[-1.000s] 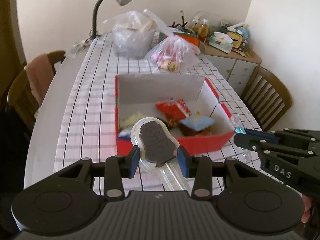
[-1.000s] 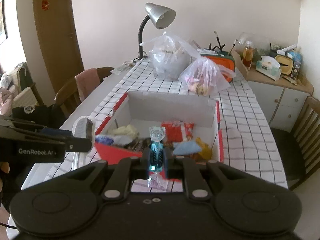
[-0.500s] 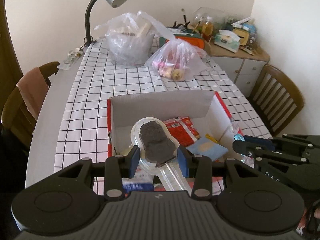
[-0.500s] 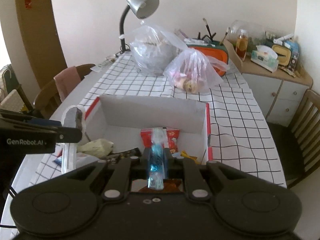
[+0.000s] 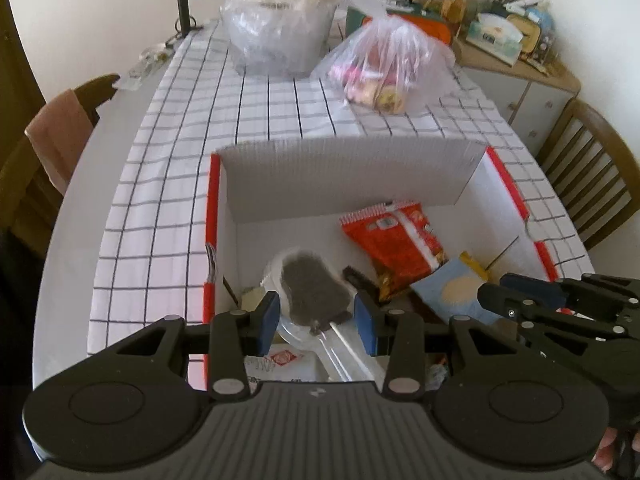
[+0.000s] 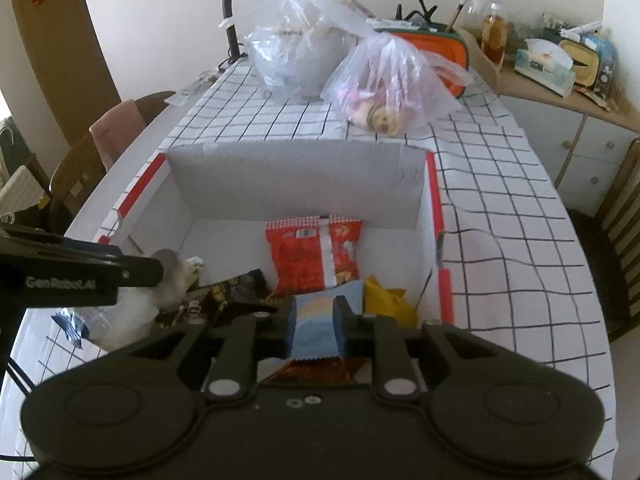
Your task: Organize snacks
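A red and white cardboard box (image 5: 516, 196) (image 6: 434, 200) stands open on the checked tablecloth. It holds a red snack bag (image 5: 396, 240) (image 6: 316, 252), a light-blue packet (image 5: 452, 292) (image 6: 314, 320), a yellow wrapper (image 6: 384, 300) and a dark wrapper (image 6: 228, 296). My left gripper (image 5: 316, 316) (image 6: 156, 270) hovers over the box's near left corner, shut on a clear-wrapped dark treat on a stick (image 5: 312, 292). My right gripper (image 6: 314, 316) (image 5: 500, 294) hangs over the near right part. Its jaws are opening with nothing held; the light-blue packet lies below them.
Two knotted plastic bags (image 5: 276, 20) (image 5: 384, 64) sit on the table beyond the box, with a desk lamp (image 6: 240, 8) behind. Wooden chairs (image 5: 592, 176) (image 5: 60, 128) flank the table. A cluttered cabinet (image 5: 520, 64) stands at the back right.
Both grippers moved forward and down over the box. The blue-wrapped candy held in the right gripper is gone from its jaws, which have parted. The left still grips the treat.
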